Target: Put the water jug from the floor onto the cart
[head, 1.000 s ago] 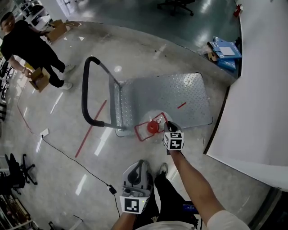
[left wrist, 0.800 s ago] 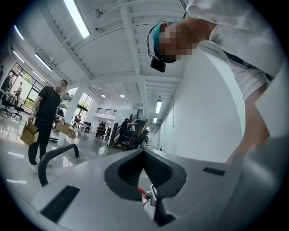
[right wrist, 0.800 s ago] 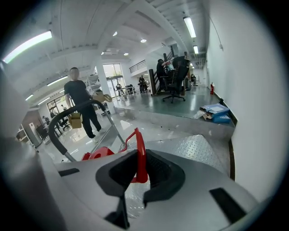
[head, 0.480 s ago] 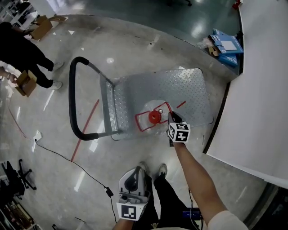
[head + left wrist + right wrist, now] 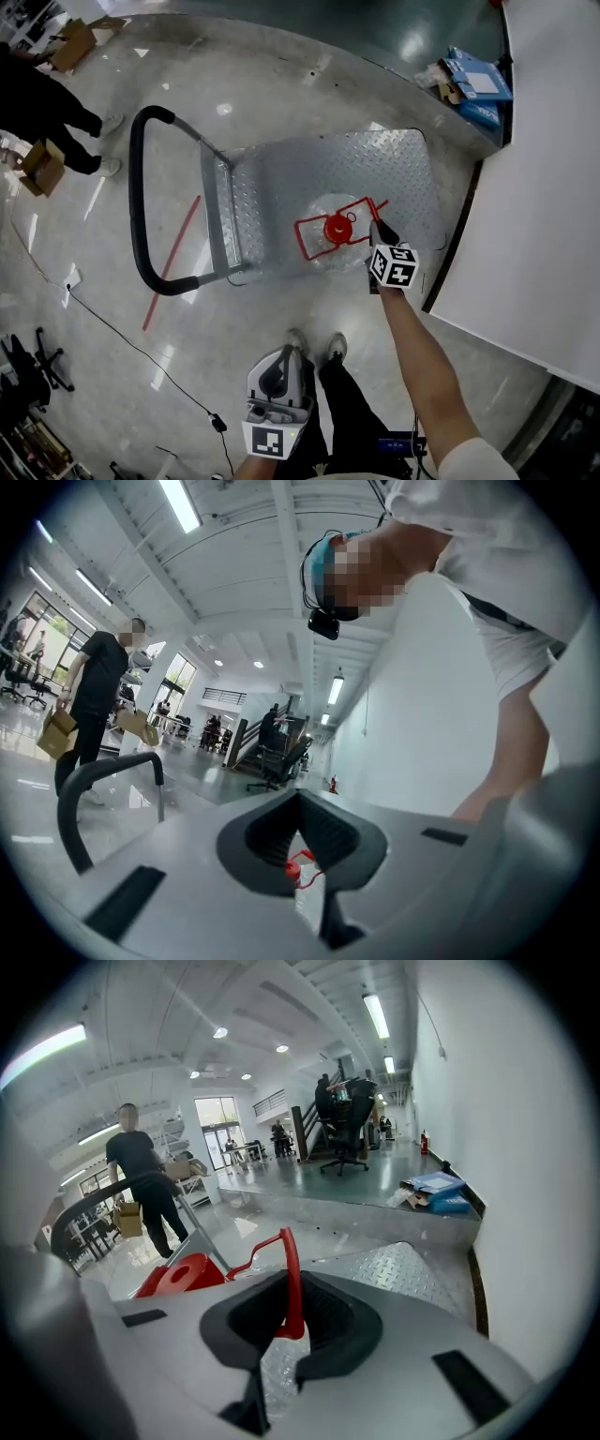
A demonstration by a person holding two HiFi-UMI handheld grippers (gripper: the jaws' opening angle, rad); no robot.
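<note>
The clear water jug (image 5: 330, 246) with a red cap (image 5: 336, 228) and red wire handle (image 5: 361, 211) is over the near part of the metal cart's (image 5: 281, 187) checker-plate deck. I cannot tell whether it touches the deck. My right gripper (image 5: 380, 234) holds the red handle (image 5: 291, 1279) between its jaws, which are closing on it; the cap (image 5: 183, 1274) shows to the left of them. My left gripper (image 5: 279, 361) stays low, close to my legs, jaws together and empty. Through the left gripper (image 5: 305, 855) I glimpse the cap (image 5: 292, 866) far ahead.
The cart's black push bar (image 5: 136, 206) stands at its left end. A white wall (image 5: 544, 187) runs close along the cart's right side. Blue boxes (image 5: 478, 84) lie beyond. A person carrying a cardboard box (image 5: 42, 164) stands far left. A cable (image 5: 141, 361) and red tape (image 5: 173, 262) cross the floor.
My right gripper has carried the jug to the right, from the cart's near edge to over its deck. The left gripper has sunk slightly at the bottom of the view.
</note>
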